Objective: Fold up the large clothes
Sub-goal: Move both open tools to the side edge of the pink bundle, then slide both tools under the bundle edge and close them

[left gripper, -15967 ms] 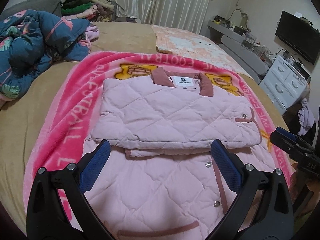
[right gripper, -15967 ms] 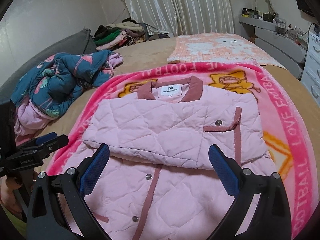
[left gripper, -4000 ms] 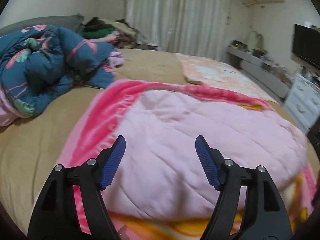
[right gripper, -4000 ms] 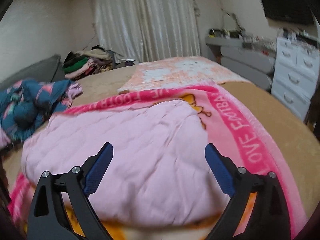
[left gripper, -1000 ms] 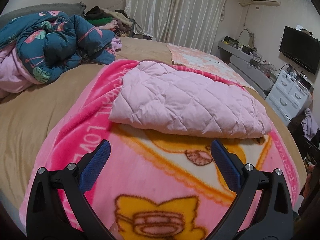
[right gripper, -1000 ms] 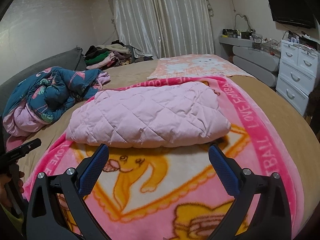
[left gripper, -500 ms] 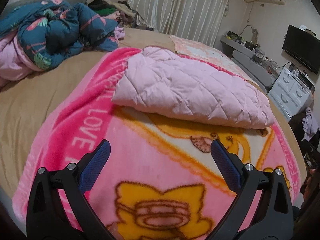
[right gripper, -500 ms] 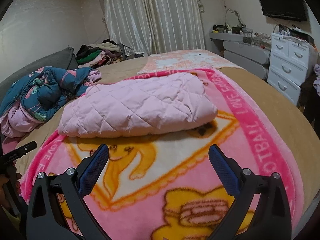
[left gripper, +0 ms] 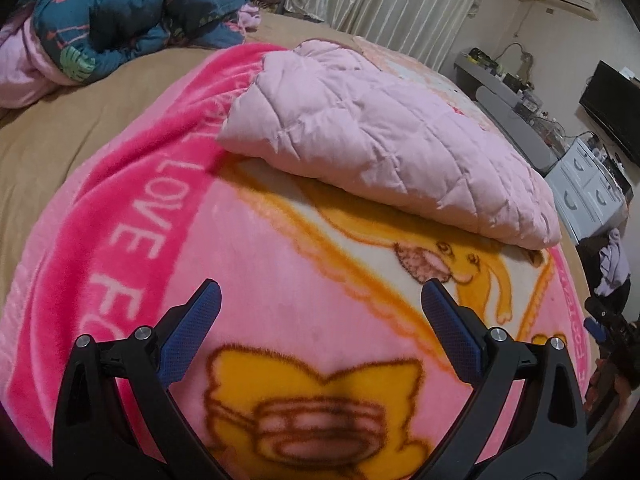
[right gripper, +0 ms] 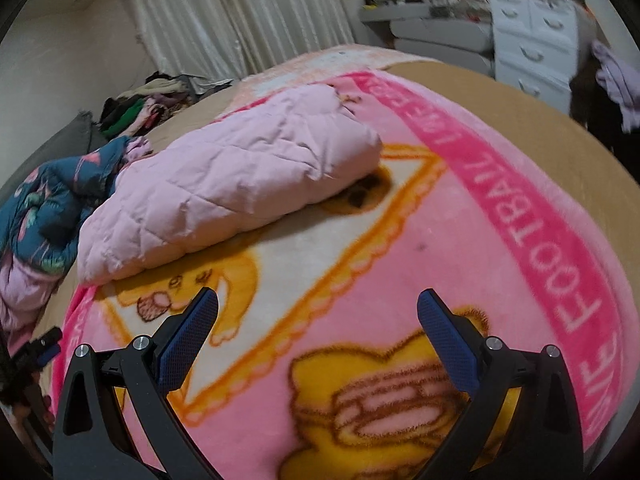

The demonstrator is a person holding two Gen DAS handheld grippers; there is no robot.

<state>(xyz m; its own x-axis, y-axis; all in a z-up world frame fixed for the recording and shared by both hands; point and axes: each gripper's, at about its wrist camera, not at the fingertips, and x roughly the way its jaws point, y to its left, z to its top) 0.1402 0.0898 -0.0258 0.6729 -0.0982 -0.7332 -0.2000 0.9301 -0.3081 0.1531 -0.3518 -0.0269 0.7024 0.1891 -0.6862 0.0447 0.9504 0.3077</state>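
A pale pink quilted jacket (left gripper: 384, 140) lies folded into a thick rectangle on the far half of a bright pink cartoon blanket (left gripper: 132, 216). In the right wrist view the same folded jacket (right gripper: 240, 176) sits up and to the left on the blanket (right gripper: 552, 248). My left gripper (left gripper: 320, 300) hangs open over the blanket's near part, well short of the jacket, with nothing between its blue pads. My right gripper (right gripper: 318, 304) is open too, empty, above the yellow cartoon print.
A crumpled dark blue floral quilt (left gripper: 120, 12) lies at the left on the tan bed cover (left gripper: 68, 112). Piled clothes (right gripper: 140, 108) sit near the curtains. White drawers (right gripper: 532, 48) and a grey bench stand at the right. The bed's edge is close below both grippers.
Both grippers have pulled back toward the near edge of the bed and tilted, so the folded jacket looks farther off. The jacket has not moved.
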